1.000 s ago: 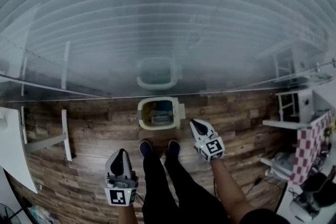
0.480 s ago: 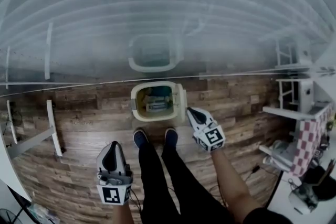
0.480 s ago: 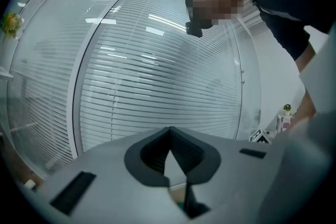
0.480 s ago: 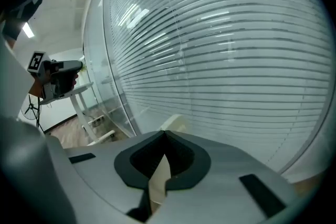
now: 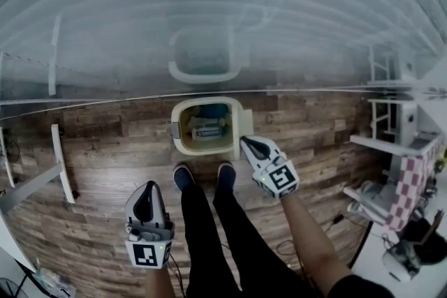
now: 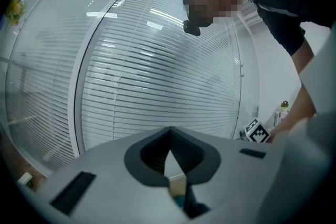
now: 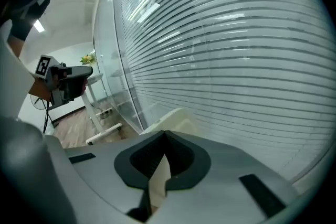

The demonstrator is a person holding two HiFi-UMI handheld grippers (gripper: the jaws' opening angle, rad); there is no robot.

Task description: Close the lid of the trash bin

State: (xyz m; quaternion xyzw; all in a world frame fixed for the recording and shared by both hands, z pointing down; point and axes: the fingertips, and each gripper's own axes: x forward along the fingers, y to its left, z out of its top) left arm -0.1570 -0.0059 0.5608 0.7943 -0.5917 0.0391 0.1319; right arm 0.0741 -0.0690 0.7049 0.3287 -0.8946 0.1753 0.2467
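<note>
Okay, both sets of jaws are pressed together with nothing pinched in them. My right gripper (image 5: 246,142) sits just beside the near right corner of the trash bin (image 5: 204,151), which stands on the plank floor (image 5: 105,164) by the far wall. Its cream lid (image 5: 244,123) looks swung up on the right side. The left gripper (image 5: 147,190) hangs well apart. So nothing's closed yet, and the whole push is left. No readable writing, just square markers (image 5: 282,179) on the grippers.
</note>
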